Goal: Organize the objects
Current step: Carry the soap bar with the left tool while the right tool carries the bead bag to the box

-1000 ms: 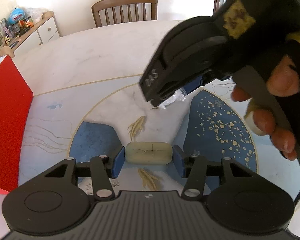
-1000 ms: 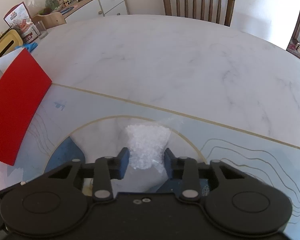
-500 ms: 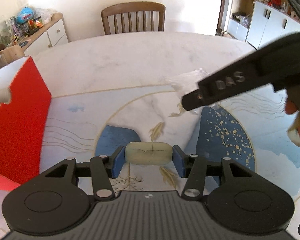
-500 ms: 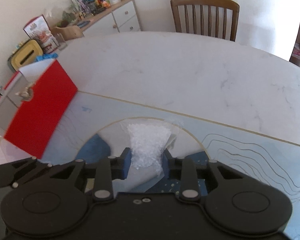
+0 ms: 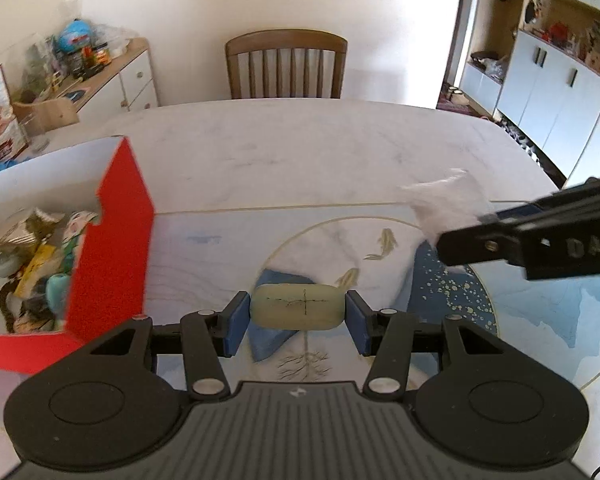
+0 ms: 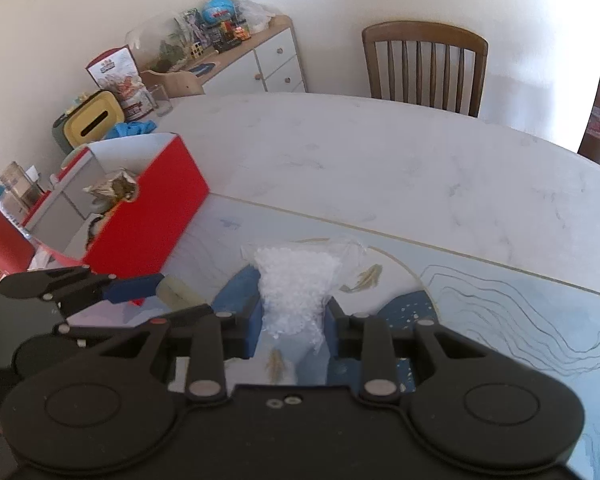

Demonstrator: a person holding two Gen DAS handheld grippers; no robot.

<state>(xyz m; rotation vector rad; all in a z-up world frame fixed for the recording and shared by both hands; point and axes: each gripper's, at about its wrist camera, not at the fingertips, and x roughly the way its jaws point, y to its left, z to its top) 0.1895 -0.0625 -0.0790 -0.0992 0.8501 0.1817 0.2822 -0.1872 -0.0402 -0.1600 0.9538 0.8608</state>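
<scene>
I'm looking into a home dining room: a white marble-look oval table [image 5: 300, 148], brown slatted wooden chair [image 5: 286, 66], cluttered white sideboard [image 6: 256, 60].

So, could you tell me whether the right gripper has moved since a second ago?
Yes. In the left wrist view the right gripper has drawn away to the right and now sits clear of the chair.

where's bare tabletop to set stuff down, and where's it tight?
Free: the white marble table between the mat's gold edge and the chair; also the mat toward the right. Crowded: the red box, already full, and the table's far left corner past it.
</scene>
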